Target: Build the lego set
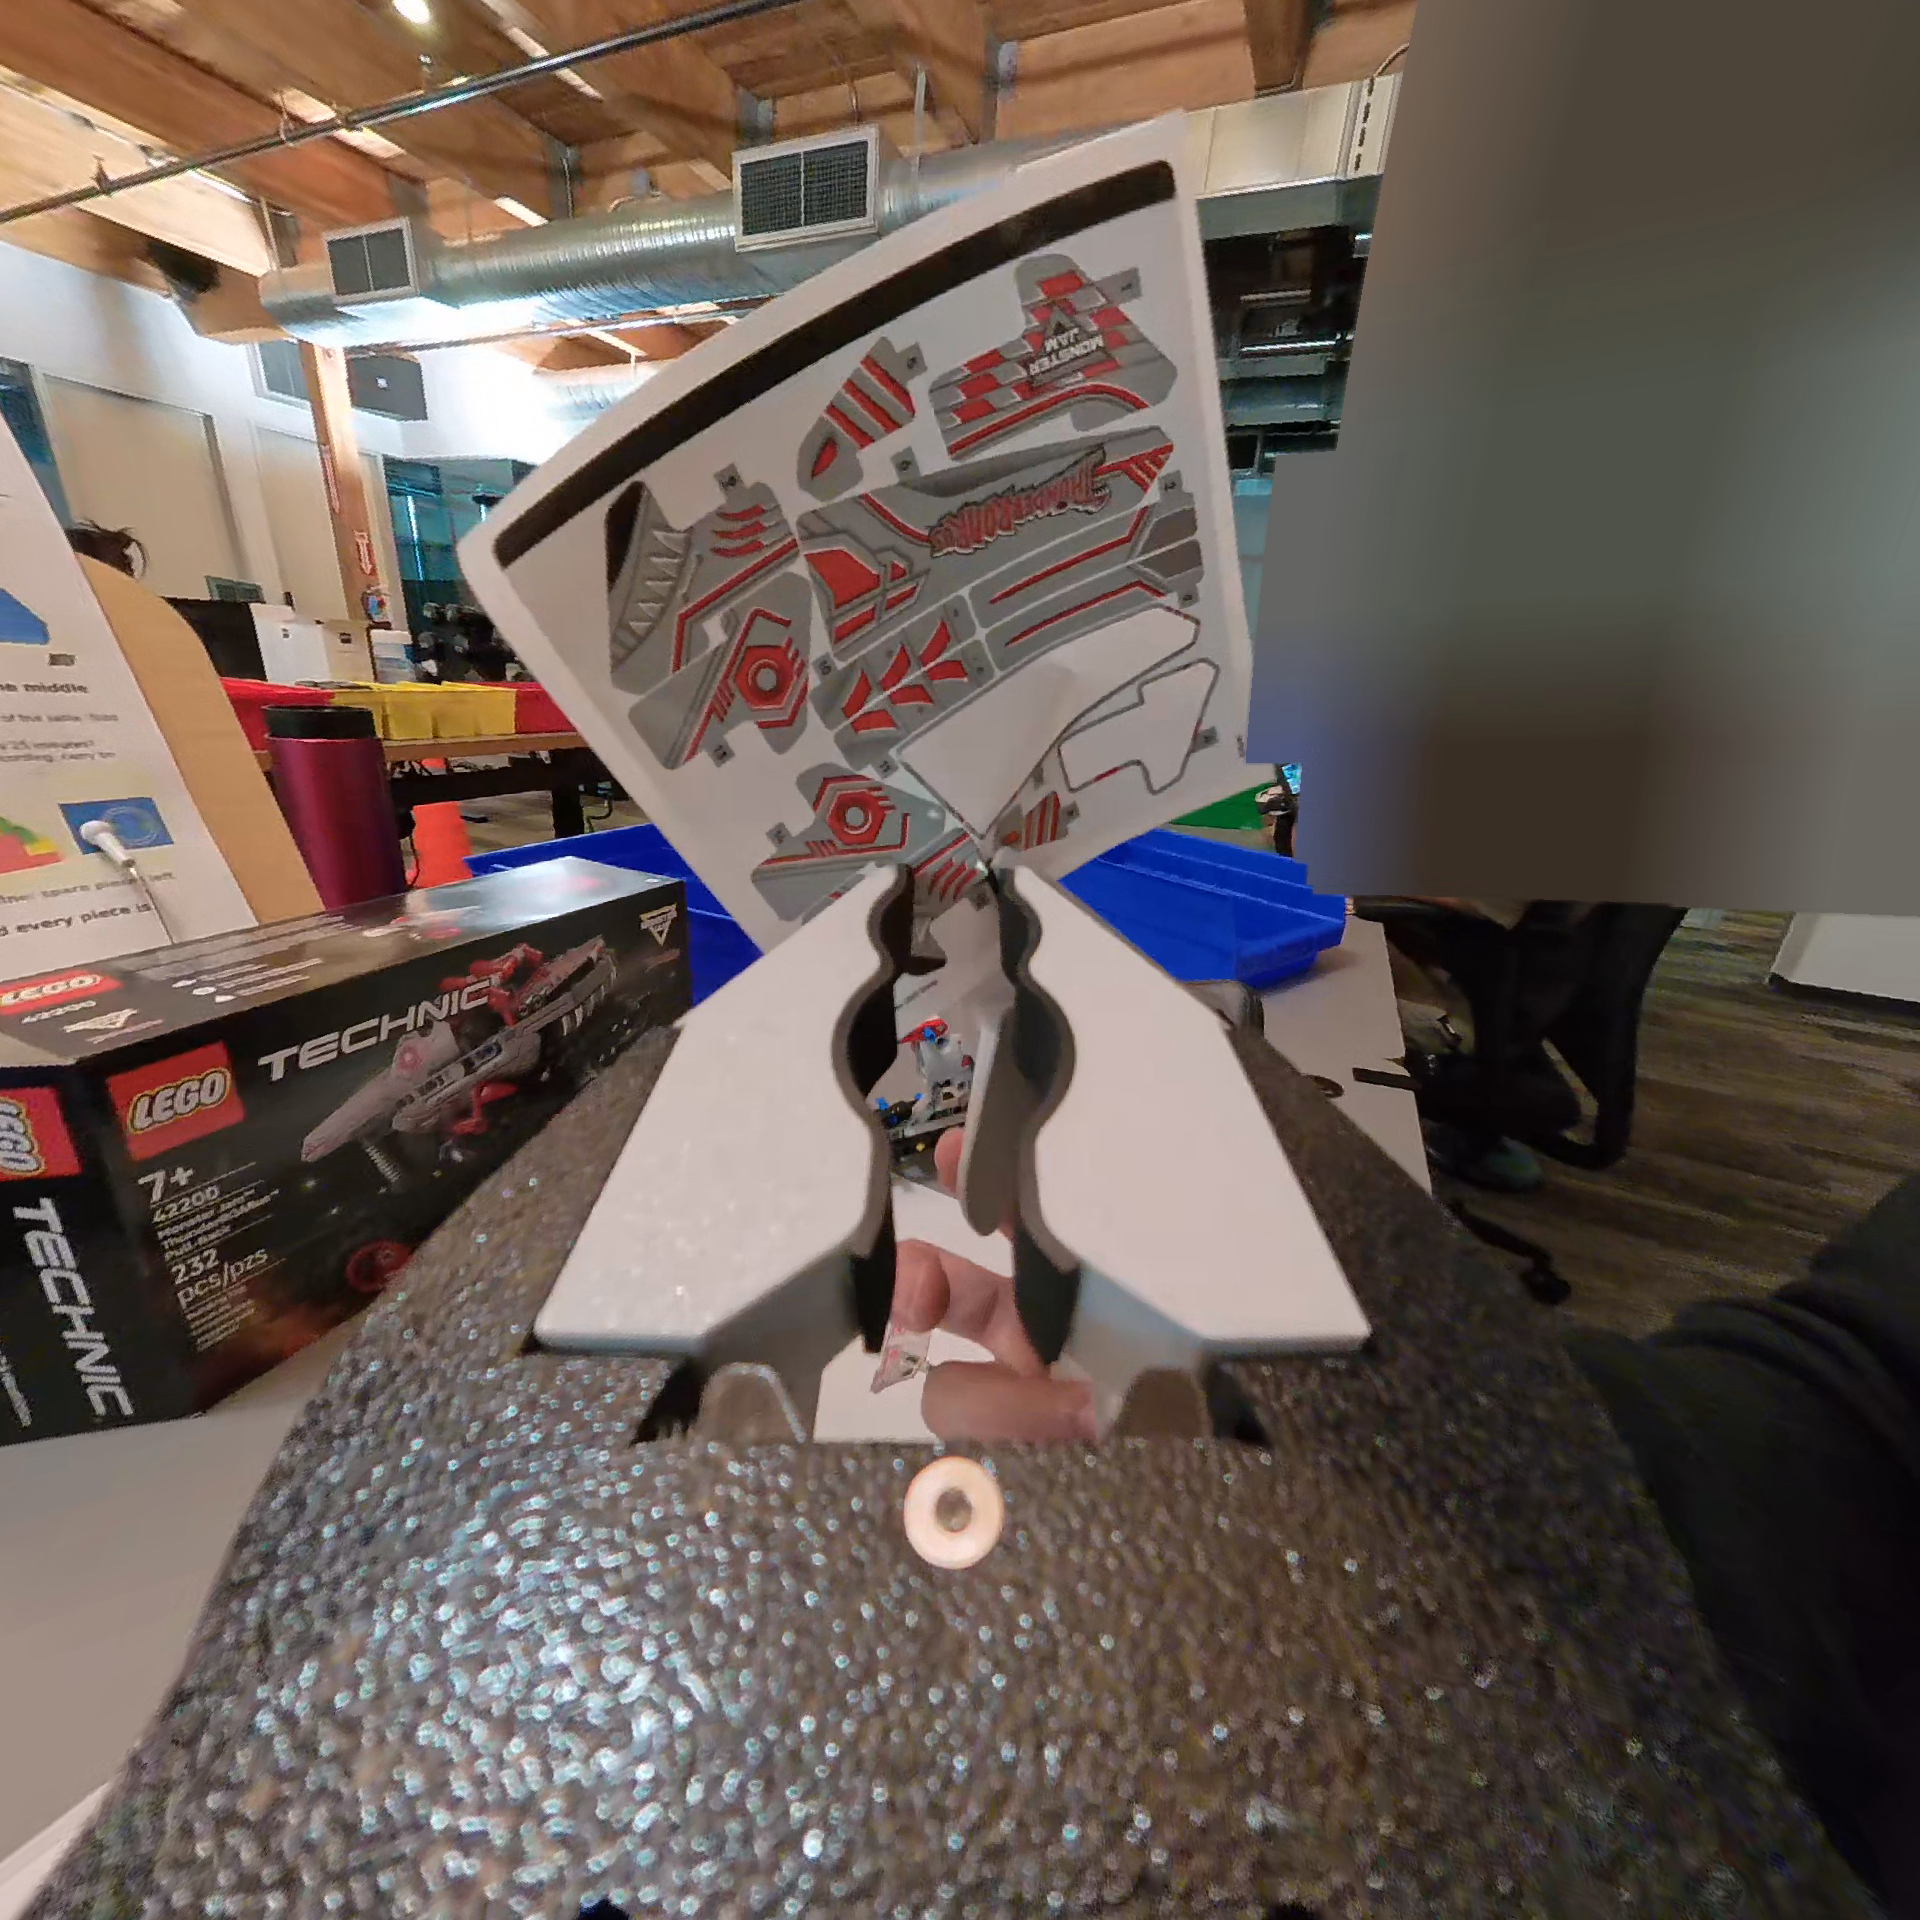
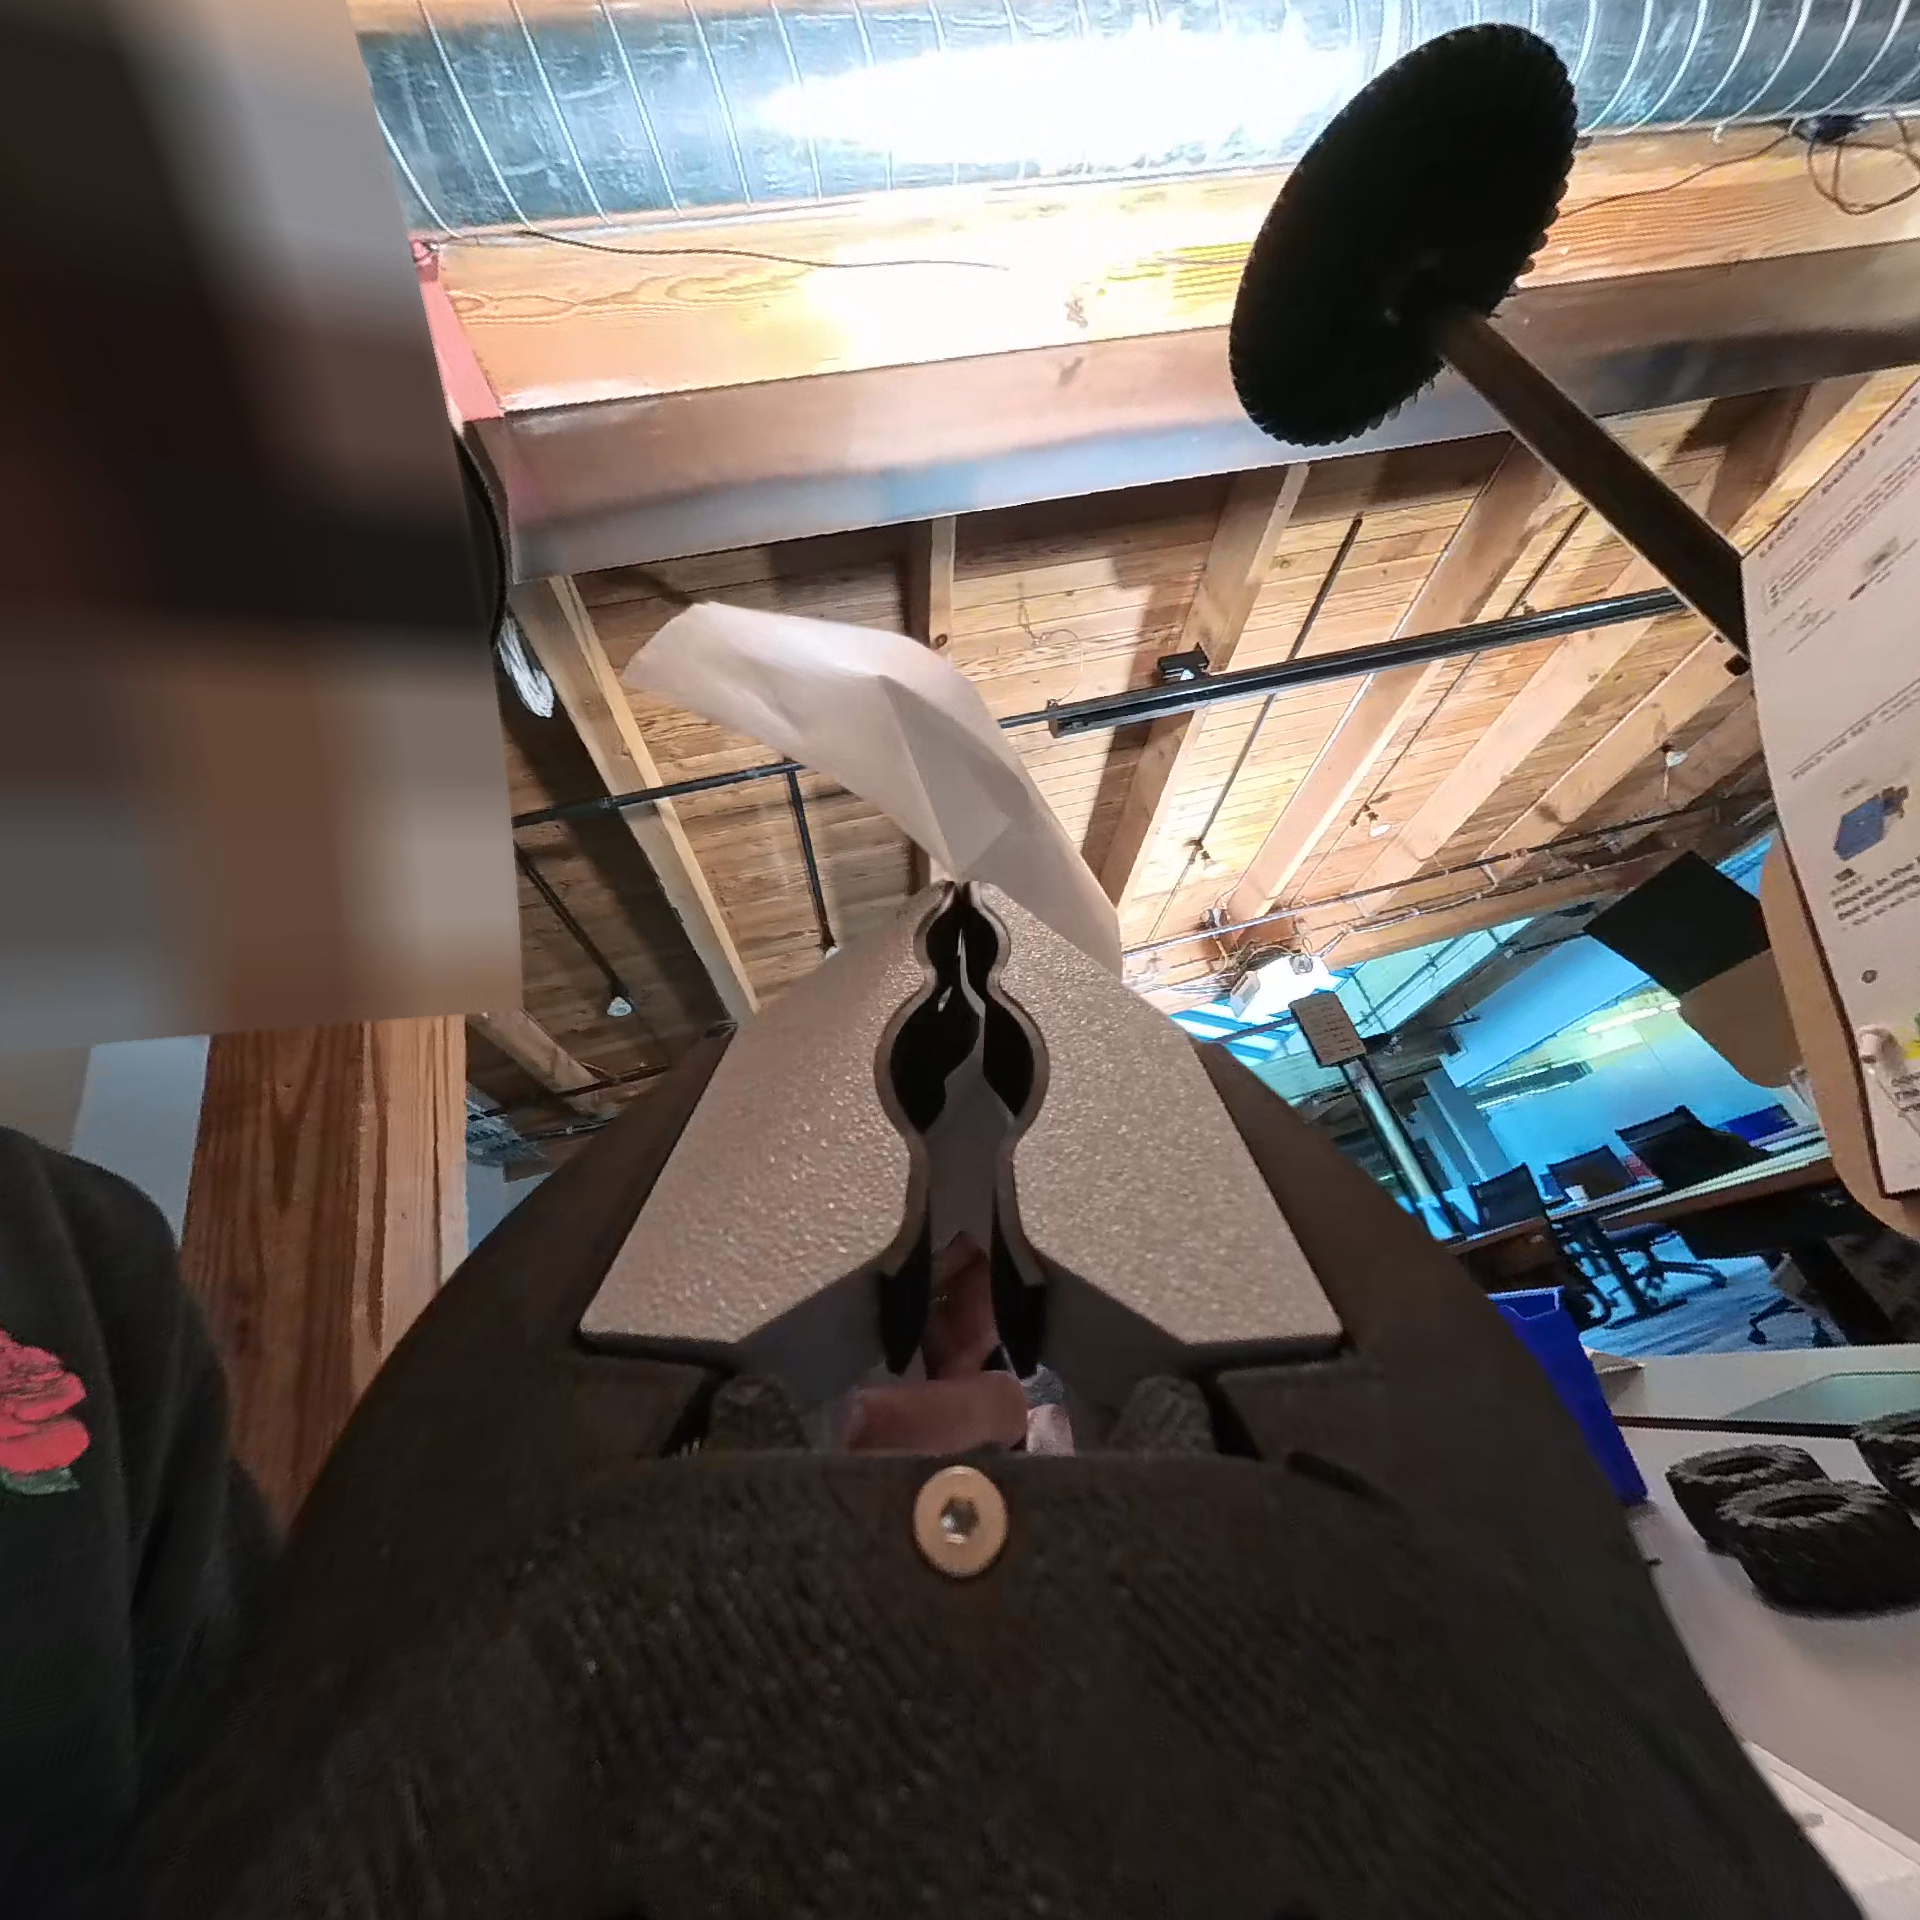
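My left gripper (image 1: 956, 873) is shut on the bottom edge of a white sticker sheet (image 1: 935, 540) with grey and red stickers, and holds it upright in the air. The sheet is creased above the grip. A partly built model (image 1: 925, 1081) and a person's fingers (image 1: 966, 1299) show through the gap between the fingers. In the right wrist view my right gripper (image 2: 961, 888) points up at the ceiling and is shut on a crumpled plain white sheet (image 2: 883, 748). I cannot tell whether it is the same sheet. Black tyres (image 2: 1808, 1507) lie on the table at the right.
The black set box (image 1: 312, 1091) lies on the table at the left. Blue bins (image 1: 1195, 914) stand behind the sheet, and a maroon tumbler (image 1: 332, 810) and a poster board (image 1: 62, 727) behind the box. A black disc on a rod (image 2: 1403, 239) hangs above. The grippers are tip to tip, or close to it.
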`<action>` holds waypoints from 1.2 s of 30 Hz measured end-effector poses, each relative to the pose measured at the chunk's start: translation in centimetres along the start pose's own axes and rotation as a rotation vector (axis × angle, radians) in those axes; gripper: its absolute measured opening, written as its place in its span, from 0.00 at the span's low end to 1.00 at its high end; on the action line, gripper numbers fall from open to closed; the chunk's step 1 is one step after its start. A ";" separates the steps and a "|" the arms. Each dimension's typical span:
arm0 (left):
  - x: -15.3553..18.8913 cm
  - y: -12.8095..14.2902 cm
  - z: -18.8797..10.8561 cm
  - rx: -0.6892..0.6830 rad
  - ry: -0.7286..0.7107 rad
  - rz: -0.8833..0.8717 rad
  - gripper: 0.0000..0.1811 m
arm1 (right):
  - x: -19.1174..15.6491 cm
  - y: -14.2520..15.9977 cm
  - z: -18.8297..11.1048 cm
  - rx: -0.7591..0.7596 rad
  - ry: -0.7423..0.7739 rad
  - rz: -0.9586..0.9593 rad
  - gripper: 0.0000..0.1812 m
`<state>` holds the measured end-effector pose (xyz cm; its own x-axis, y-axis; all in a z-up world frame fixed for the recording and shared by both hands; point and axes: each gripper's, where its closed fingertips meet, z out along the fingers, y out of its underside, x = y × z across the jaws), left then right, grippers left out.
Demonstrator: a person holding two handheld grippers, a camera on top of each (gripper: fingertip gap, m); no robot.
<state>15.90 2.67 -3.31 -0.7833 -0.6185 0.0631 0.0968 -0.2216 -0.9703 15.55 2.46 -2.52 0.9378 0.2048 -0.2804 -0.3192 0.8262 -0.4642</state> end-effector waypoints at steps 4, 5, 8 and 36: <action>0.1 0.3 0.0 -0.015 0.016 0.050 0.07 | -0.1 0.1 0.1 0.005 -0.016 0.056 0.00; 0.2 0.3 0.0 -0.015 0.013 0.065 0.07 | -0.1 0.1 0.1 0.017 -0.021 0.077 0.00; 0.1 0.2 0.0 -0.022 -0.008 0.118 0.06 | -0.1 0.1 0.0 0.030 -0.026 0.103 0.00; 1.1 -0.5 -0.8 0.011 0.161 -0.074 0.05 | -1.3 0.5 0.3 -0.001 -0.124 0.147 0.00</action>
<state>14.45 2.69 -2.92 -0.8769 -0.4712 0.0952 0.0413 -0.2712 -0.9616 14.19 2.75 -2.12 0.8905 0.3866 -0.2400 -0.4545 0.7821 -0.4264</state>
